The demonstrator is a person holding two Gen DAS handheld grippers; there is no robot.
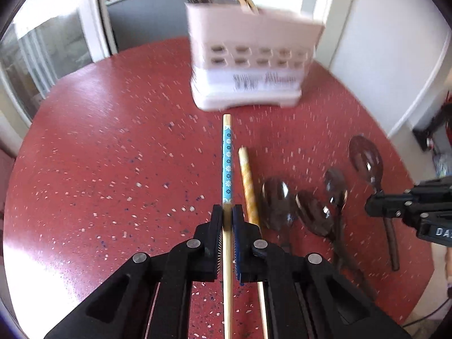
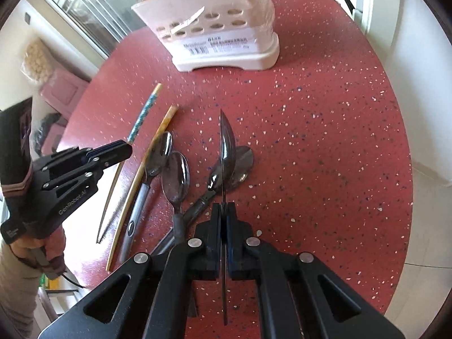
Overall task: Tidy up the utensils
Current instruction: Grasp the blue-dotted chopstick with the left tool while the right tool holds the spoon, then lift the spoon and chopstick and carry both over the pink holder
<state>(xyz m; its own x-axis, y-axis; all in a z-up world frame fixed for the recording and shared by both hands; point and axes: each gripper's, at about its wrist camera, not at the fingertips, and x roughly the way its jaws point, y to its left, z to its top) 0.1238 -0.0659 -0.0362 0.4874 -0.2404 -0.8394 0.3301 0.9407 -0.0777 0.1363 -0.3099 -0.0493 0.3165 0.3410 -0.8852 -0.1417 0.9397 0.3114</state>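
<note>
In front of the white perforated plastic utensil caddy (image 1: 248, 56), the left gripper (image 1: 228, 214) clamps a blue-patterned bamboo chopstick (image 1: 227, 163) while the right gripper (image 2: 224, 212) pinches a dark metal spoon (image 2: 227, 147) edge-on above the red speckled table (image 2: 325, 141).

Round red speckled bench (image 2: 325, 130). White perforated utensil caddy (image 2: 226, 48) stands at 12 o'clock, labelled face forward. Orange-patterned chopstick (image 2: 141, 178) lies left of centre; three dark spoons (image 2: 176, 178) rest just beside it, handles overlapping toward 6 o'clock.
</note>
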